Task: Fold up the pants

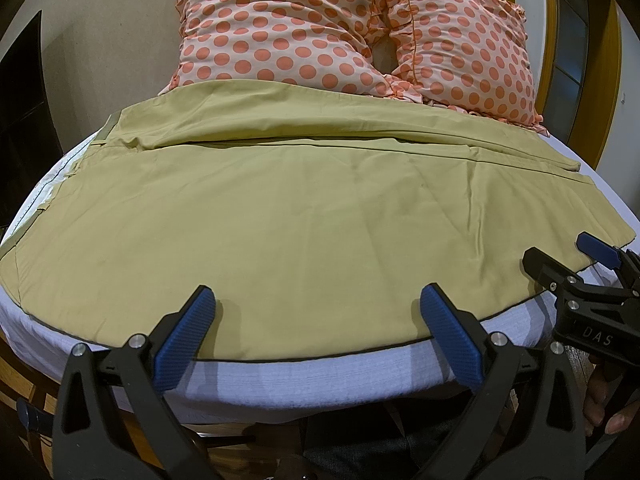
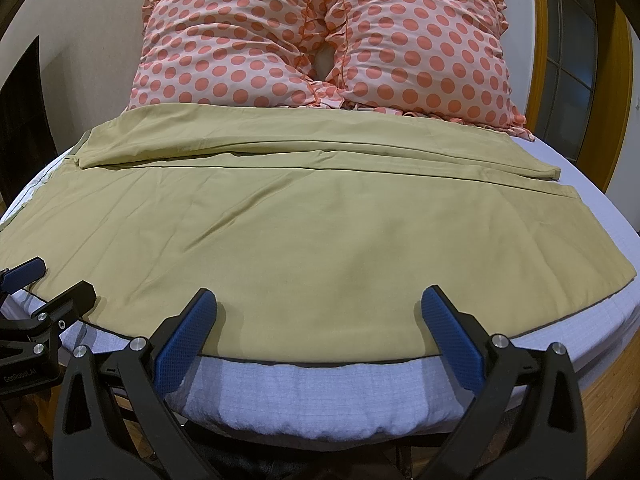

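Khaki pants (image 1: 304, 216) lie spread flat across the bed, waistband at the left, leg hems at the right, one leg folded over at the far side; they also show in the right wrist view (image 2: 320, 232). My left gripper (image 1: 316, 300) is open and empty, its blue pads just above the pants' near edge. My right gripper (image 2: 318, 300) is open and empty over the same near edge, further right. The right gripper also shows at the right of the left wrist view (image 1: 588, 256), and the left gripper at the left of the right wrist view (image 2: 44, 280).
The bed's pale lilac sheet (image 2: 320, 384) shows along the near edge. Two pink polka-dot pillows (image 1: 280, 28) (image 2: 424, 48) lean at the head of the bed, touching the pants' far edge. A wooden door frame (image 2: 540, 40) stands at the right, a dark panel (image 1: 20, 92) at the left.
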### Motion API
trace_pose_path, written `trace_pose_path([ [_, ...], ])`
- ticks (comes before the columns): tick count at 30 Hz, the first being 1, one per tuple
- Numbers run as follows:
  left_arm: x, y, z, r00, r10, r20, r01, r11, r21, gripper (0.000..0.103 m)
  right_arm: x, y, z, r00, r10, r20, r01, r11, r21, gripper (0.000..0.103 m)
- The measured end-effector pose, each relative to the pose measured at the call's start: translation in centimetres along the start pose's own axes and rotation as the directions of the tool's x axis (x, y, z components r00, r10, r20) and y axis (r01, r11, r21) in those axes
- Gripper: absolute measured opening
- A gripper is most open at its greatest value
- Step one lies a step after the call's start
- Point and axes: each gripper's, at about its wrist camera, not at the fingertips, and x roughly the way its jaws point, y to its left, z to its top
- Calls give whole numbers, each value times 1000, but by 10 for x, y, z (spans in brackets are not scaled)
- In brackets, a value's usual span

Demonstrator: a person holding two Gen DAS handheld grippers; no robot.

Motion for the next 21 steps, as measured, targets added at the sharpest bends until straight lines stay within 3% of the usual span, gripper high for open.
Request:
trace_pose_path([
  [7, 0, 0, 0, 1000, 0, -4, 0, 1000, 1, 101, -4, -2, 5, 1000, 10, -3, -10, 1000, -10, 102],
  [10, 2, 1, 8, 1000, -11, -20, 11, 1000, 9, 101, -1, -13, 20, 999, 33, -41, -33, 999, -6, 102],
  [12, 1, 4, 13, 1000, -5, -26, 6, 1000, 18, 101, -4, -33, 39, 1000, 14, -19, -13, 999, 30, 102],
  [15, -6, 11, 21, 999, 40, 28, -41, 999, 33, 101, -1, -80, 91, 996, -82, 20, 79, 988, 133, 102],
  [19, -10, 23, 37, 997, -1, 72, 3, 1000, -22, 101, 50, -150, 170, 982, -180, -57, 189, 928, 321, 100],
  [21, -7, 28, 41, 995, -57, 81, 62, 996, -58, 101, 92, -179, 199, 967, -213, -137, 251, 884, 396, 79],
])
